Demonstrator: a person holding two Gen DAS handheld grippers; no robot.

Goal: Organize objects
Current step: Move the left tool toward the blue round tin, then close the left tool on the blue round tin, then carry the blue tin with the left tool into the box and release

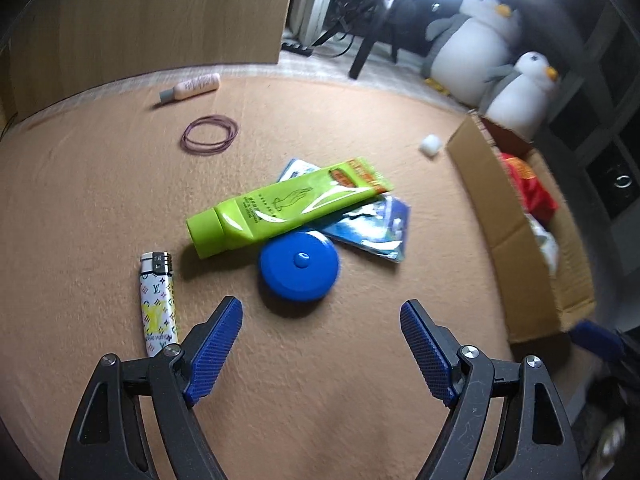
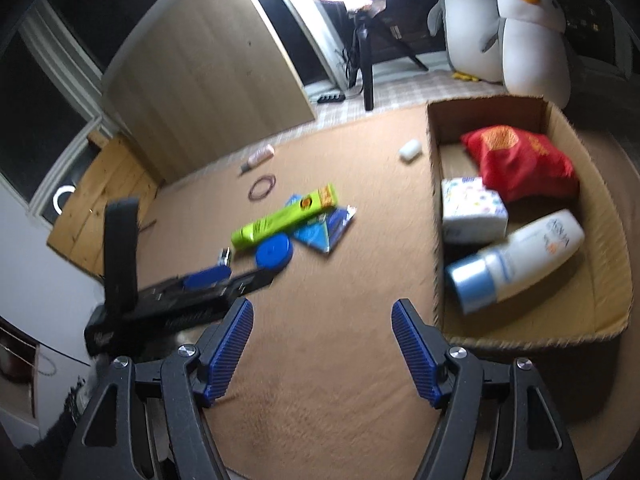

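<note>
Right wrist view first, biggest stuff down: the tan mat [image 2: 320, 320] fills most of the picture, and a cardboard box [image 2: 434, 240] sits on its right side. Two plush penguins [image 2: 532, 40] stand at the far end behind the box. Inside it I've got a red bag [image 2: 520, 160] at the far end, a white bottle [image 2: 532, 252] with a light blue cap lying on its side near me, and a white patterned pack [image 2: 472, 208] between them on the left.

My right claw [image 2: 322, 316] hangs over bare mat just left of the box, jaws apart, nothing in them. My left claw [image 1: 322, 312] is spread wide too and empty, pointing down at the pile in the middle of the mat.

That pile: a green tube [image 1: 280, 208] lies across a blue packet [image 1: 376, 228], its cap end resting on a round blue tape measure [image 1: 298, 266], which is the nearest thing to my left claw. A patterned lighter [image 1: 158, 304] lies just left of the near side, right beside my left finger. Farther off are a loop of rubber bands [image 1: 210, 134], a small pink bottle [image 1: 192, 86] at the far edge, and a little white thing [image 1: 430, 145] by the box's far corner, too blurry to name.
</note>
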